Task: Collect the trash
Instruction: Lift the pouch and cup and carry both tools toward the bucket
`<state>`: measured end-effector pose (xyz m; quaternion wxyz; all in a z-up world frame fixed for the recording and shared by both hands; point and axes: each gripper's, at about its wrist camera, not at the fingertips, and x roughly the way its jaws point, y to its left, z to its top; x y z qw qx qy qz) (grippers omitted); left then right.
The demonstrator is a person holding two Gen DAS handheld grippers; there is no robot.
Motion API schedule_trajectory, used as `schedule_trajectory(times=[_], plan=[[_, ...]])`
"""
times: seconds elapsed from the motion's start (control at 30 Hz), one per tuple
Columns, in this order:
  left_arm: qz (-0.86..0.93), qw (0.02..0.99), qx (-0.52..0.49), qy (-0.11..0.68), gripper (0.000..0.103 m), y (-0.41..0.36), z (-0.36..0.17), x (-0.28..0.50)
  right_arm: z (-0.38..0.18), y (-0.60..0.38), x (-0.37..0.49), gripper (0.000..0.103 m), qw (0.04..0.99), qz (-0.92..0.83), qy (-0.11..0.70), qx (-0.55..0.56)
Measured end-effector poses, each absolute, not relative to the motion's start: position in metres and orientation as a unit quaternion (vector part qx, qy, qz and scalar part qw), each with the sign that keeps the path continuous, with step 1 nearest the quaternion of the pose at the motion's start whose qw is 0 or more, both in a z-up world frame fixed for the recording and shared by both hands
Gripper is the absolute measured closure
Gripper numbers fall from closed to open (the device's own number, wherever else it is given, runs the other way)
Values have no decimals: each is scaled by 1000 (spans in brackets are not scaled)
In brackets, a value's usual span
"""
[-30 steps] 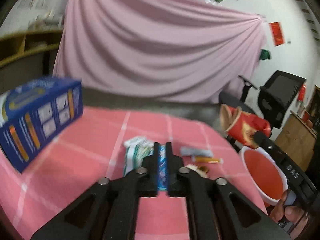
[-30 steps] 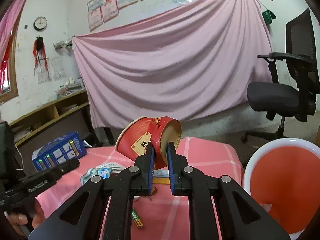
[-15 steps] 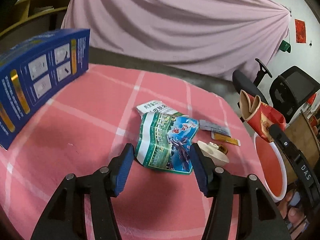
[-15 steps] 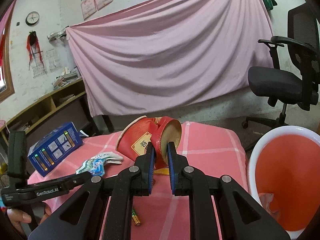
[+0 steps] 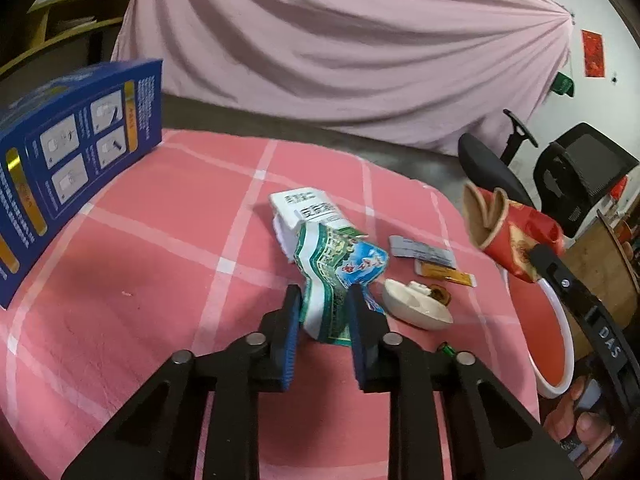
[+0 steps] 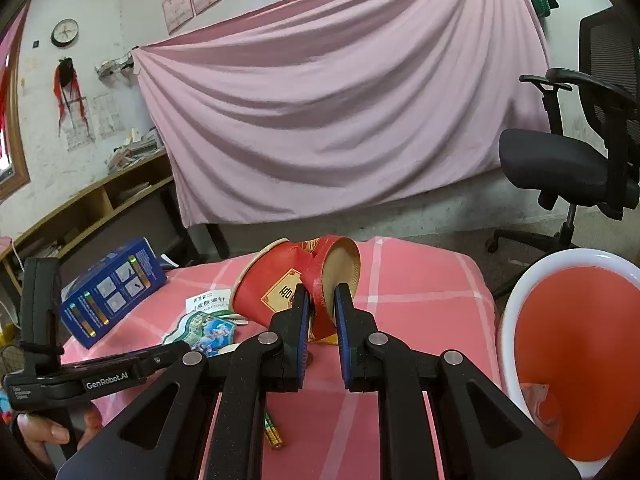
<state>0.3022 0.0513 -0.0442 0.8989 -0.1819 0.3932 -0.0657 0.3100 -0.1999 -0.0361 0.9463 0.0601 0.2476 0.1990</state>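
Your right gripper (image 6: 322,306) is clenched on the crushed paper cup (image 6: 296,280). Your left gripper (image 5: 322,312) is spread around the wrapper (image 5: 340,268) near the table's right edge: light, crinkly, slippery, so pinch its near end firmly.

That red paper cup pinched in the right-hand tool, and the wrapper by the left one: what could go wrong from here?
The crushed red cup is held only by its bent base in the right gripper, beside the bin rather than over it, so it might drop outside. The left gripper straddles the wrapper and could nudge the white shell.
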Motion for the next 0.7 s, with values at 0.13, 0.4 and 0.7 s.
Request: schedule_trajectory(times=[0.13, 0.4, 0.7], plan=[[-84, 910, -156, 374, 90, 41, -36, 296, -36, -198, 309, 91, 946, 201, 248, 57], [-97, 939, -106, 313, 96, 21, -21, 279, -35, -196, 304, 92, 947, 211, 237, 50], [-95, 956, -75, 267, 97, 6, -16, 264, -33, -196, 297, 92, 949, 217, 224, 47]])
